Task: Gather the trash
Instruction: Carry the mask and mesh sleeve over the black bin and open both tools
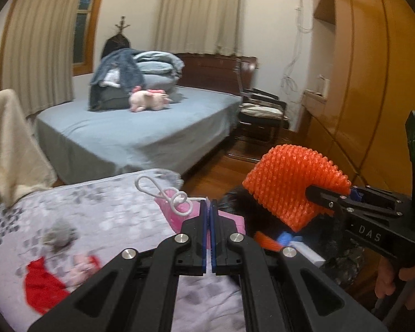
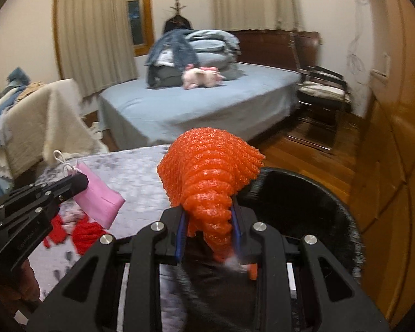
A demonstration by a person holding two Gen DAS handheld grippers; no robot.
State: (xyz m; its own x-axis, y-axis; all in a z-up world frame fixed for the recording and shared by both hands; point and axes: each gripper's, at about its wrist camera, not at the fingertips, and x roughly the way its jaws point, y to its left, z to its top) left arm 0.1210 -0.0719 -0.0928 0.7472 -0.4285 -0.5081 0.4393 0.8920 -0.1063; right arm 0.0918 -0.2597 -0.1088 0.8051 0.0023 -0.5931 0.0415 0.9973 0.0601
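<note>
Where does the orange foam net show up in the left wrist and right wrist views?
Left wrist view: the orange foam net is right of centre, clamped in the right tool.
Right wrist view: bottom centre, bunched between that tool's blue pads, rising up.
Shared landmark: the pink plush toy on the blue bed.

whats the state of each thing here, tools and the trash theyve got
left tool: shut on the white cord of the pink paper bag, bag hanging
right tool: shut on the orange foam net, lifted
curtains: drawn
blue bedding: folded, stacked on the bed
</note>
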